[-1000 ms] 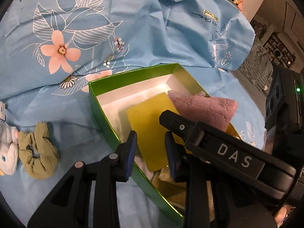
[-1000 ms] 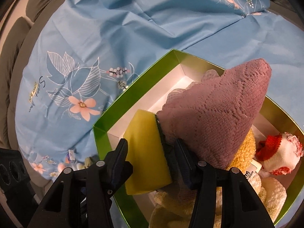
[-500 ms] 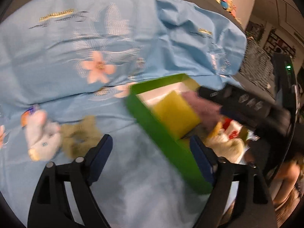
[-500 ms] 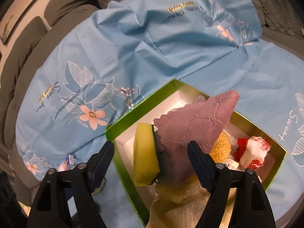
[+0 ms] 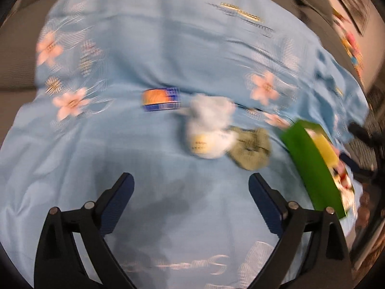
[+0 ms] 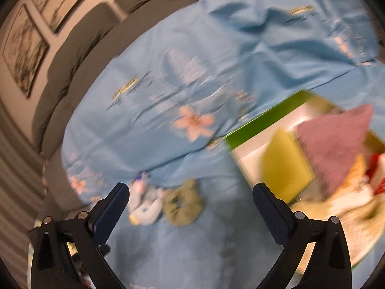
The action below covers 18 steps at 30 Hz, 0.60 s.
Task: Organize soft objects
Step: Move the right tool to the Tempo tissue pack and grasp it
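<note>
Soft items lie partly sorted on a blue floral bedsheet (image 5: pixel 149 159).

A white plush toy (image 5: pixel 209 130) and an olive towelling scrunchie (image 5: pixel 250 148) are seen touching on the sheet, beside a green cardboard box (image 6: pixel 262 122) holding a yellow sponge (image 6: pixel 286 166) and mauve knitted cloth (image 6: pixel 334 142). The left gripper (image 5: pixel 190 187) and right gripper (image 6: pixel 191 202) have just been opening; both pairs of fingers stand wide apart, empty.

Bare sheet (image 5: pixel 168 168) lies open before plush toy (image 5: pixel 209 130) and scrunchie (image 5: pixel 250 149).

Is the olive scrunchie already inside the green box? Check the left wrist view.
No, the olive scrunchie lies on the blue sheet outside the green box, beside the white plush toy.
</note>
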{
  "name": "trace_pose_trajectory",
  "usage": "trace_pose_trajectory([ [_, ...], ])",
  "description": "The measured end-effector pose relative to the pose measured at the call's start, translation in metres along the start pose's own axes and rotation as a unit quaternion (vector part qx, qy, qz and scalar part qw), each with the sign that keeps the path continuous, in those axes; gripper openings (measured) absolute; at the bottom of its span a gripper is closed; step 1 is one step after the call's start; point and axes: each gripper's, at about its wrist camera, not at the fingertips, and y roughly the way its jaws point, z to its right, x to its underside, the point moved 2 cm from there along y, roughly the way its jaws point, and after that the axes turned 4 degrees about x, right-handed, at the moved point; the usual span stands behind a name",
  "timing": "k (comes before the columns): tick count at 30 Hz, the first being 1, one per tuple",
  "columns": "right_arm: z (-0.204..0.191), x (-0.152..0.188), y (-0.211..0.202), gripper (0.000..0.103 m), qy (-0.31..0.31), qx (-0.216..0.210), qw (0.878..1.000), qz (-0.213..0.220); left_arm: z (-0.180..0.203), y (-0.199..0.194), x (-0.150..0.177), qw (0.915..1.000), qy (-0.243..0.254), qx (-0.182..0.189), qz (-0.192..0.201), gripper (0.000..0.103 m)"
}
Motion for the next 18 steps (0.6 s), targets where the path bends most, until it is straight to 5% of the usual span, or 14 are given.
trace_pose_trajectory([
  [8, -0.095, 0.040, 0.056, 0.103, -0.087, -0.021, 0.992, -0.088, -0.090, -0.003, 0.002, 0.9941, -0.100, -0.042, 0.002, 0.096],
  [12, -0.169, 0.053, 0.109, 0.103, -0.155, 0.012, 0.981, -0.113, -0.118, -0.002, 0.002, 0.9899, -0.132, -0.052, -0.011, 0.096],
  [18, -0.264, 0.065, 0.221, 0.103, -0.218, 0.046, 0.961, -0.165, -0.153, -0.009, -0.004, 0.9801, -0.197, 0.019, -0.016, 0.096],
])
